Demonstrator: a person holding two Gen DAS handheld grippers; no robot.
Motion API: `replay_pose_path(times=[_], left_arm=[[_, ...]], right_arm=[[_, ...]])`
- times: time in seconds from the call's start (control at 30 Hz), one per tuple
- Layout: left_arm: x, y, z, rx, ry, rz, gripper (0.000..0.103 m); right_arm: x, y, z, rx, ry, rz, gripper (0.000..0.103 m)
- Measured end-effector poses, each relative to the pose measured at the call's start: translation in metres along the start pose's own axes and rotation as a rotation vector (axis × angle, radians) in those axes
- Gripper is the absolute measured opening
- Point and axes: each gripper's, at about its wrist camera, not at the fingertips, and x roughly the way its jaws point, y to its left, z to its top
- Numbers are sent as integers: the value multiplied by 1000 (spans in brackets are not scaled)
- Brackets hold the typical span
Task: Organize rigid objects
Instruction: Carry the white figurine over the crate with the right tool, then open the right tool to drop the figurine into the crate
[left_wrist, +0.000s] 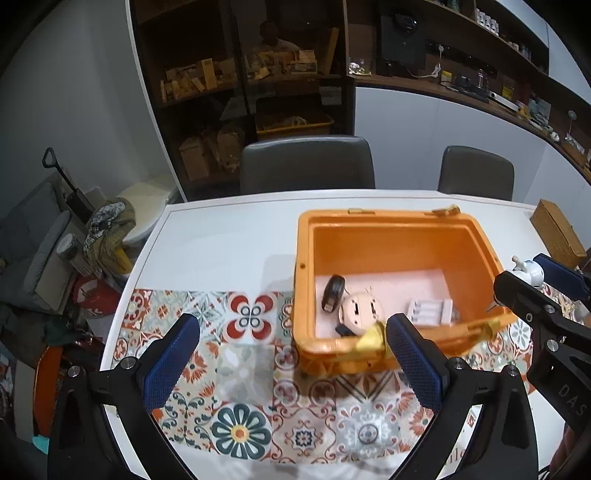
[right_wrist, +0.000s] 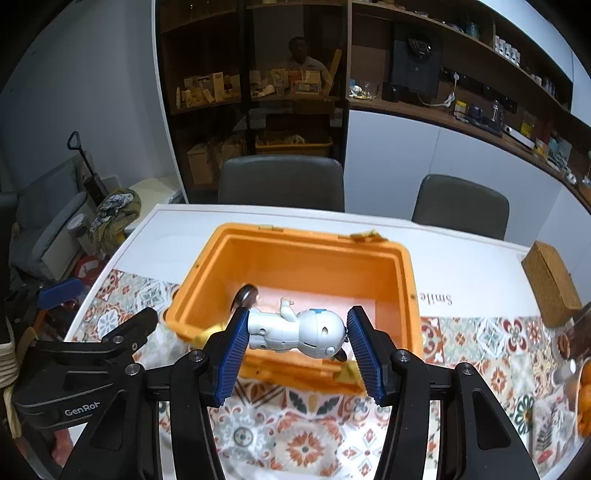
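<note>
Blue pads of the right gripper (right_wrist: 295, 341) clamp a white toy robot (right_wrist: 295, 328) lengthwise, feet at one pad, head at the other, so its long axis runs across the jaws, above the orange bin's (right_wrist: 410, 295) near rim (likely for dropping in). Left gripper (left_wrist: 291, 354) hangs open, empty.

Orange bin (right_wrist: 295, 258) near rim blurred; robot toy (left_wrist: 532, 271) mostly hidden behind right tongs (left_wrist: 532, 280).
</note>
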Motion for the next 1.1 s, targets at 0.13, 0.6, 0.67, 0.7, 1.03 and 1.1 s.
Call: replay_pose_path(times=[0.13,0.6,0.67,0.7,1.03,1.1], left_arm=[[9,2,12,-6,3,13,103],[43,1,23,4,55,30,103],[47,0,22,7,62,31,103],[49,-1,21,8,66,32,103],[45,-1,15,10,67,24,103],[40,-1,13,11,63,18,103]], right_arm=[[10,1,13,-8,9,-3,54],[64,-9,21,45,116,20,54],[71,-11,19,53,133,19,54],[73,-11,18,58,136,17,55],[69,-18,8,88,163,-36,65],[63,-18,5,89,155,-41,66]])
